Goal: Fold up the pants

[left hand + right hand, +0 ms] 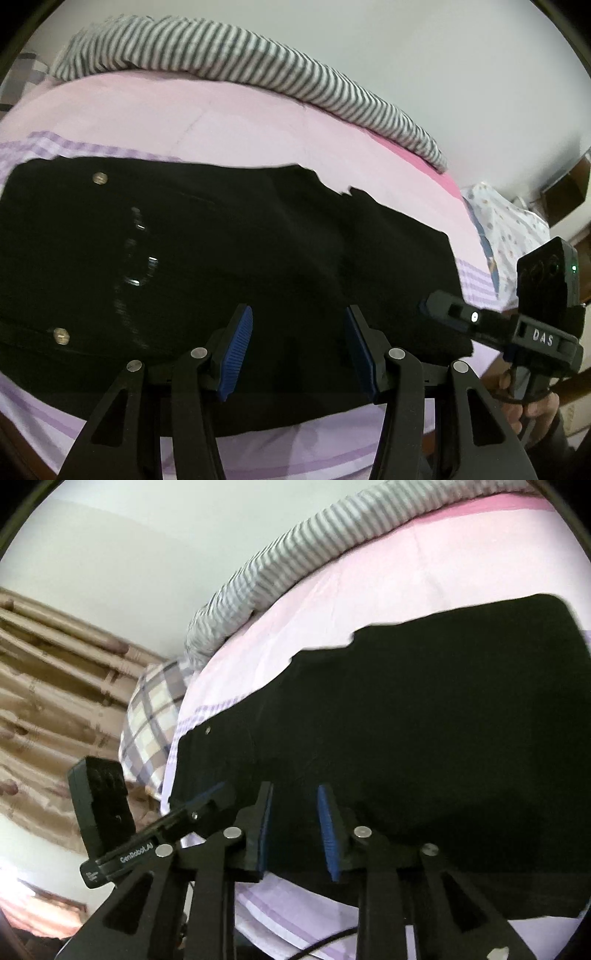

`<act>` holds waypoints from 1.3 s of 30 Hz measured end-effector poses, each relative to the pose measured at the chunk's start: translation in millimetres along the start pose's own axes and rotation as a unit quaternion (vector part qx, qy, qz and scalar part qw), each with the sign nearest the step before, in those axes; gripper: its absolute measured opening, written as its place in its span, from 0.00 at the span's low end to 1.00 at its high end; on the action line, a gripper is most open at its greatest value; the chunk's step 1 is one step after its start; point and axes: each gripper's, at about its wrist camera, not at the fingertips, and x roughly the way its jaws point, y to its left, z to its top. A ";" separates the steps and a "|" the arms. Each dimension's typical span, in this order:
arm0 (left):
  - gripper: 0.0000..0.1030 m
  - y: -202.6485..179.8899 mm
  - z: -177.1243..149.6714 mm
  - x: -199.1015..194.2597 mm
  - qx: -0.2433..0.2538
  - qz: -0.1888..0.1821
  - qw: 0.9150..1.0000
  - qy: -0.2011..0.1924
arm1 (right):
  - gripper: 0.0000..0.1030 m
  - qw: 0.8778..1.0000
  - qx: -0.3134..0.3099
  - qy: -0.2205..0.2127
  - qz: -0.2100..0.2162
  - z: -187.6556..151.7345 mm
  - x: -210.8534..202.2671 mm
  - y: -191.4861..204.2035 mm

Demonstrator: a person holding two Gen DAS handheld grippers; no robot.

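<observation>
I am holding my left gripper (pixel 299 354) over the black pants (pixel 221 258), which are lying flat on the bed (pixel 240 122) and filling the middle of the left wrist view. The blue pads (pixel 236 354) are standing about half apart with nothing between them, hanging over the near edge of the cloth at the lower centre of the frame; whether the tips are touching the fabric I cannot tell.

In the right wrist view, my right gripper (pixel 295 830) is sitting at the lower centre, over the near hem of the pants (pixel 424 738), which are spreading from centre to the right edge. Its pads (pixel 328 834) are standing a narrow gap apart and gripping nothing. Each gripper is showing in the other's view: the right one (pixel 461 317) at the right edge, reaching to the pants' right end, the left one (pixel 207 801) at the lower left, at the pants' left end.

The pants are looking folded lengthwise into a long dark band, smooth, with a stepped upper edge. Two metal buttons (pixel 99 178) are glinting at the left end in the left view. Pink and lilac sheets are showing all round, and a striped blanket (pixel 240 62) is running along the bed's far edge.
</observation>
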 end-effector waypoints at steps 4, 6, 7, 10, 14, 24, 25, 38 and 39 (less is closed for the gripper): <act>0.51 -9.7 -1.5 13.8 -0.011 -0.043 0.998 0.036 | 0.31 0.999 0.033 -0.040 -0.012 3.7 -26.7 -23.4; 0.51 -11.7 -2.4 22.6 -0.029 -0.060 0.996 0.058 | 0.33 0.997 0.045 -0.062 -0.011 5.2 -39.4 -33.8; 0.51 -12.1 -3.0 27.4 -0.040 -0.072 0.994 0.068 | 0.34 0.996 0.051 -0.070 -0.012 6.0 -44.0 -38.1; 0.51 -11.5 -5.4 39.0 -0.072 -0.093 0.988 0.096 | 0.34 0.994 0.065 -0.087 -0.008 8.5 -55.8 -48.5; 0.51 -7.0 -7.6 50.7 -0.115 -0.111 0.980 0.117 | 0.37 0.992 0.078 -0.100 0.000 11.5 -63.1 -56.8; 0.41 -15.2 -10.4 72.7 -0.141 -0.133 0.970 0.144 | 0.39 0.988 0.109 -0.108 0.017 15.7 -68.1 -74.4; 0.37 -18.4 -11.7 75.3 -0.141 -0.136 0.970 0.146 | 0.40 0.988 0.110 -0.110 0.017 16.2 -69.8 -75.6; 0.25 -27.6 -0.1 94.1 -0.154 -0.140 0.967 0.145 | 0.42 0.986 0.116 -0.115 0.021 20.7 -74.9 -78.3; 0.25 -25.3 -1.6 92.9 -0.156 -0.140 0.967 0.146 | 0.42 0.986 0.118 -0.116 0.021 20.8 -75.0 -79.0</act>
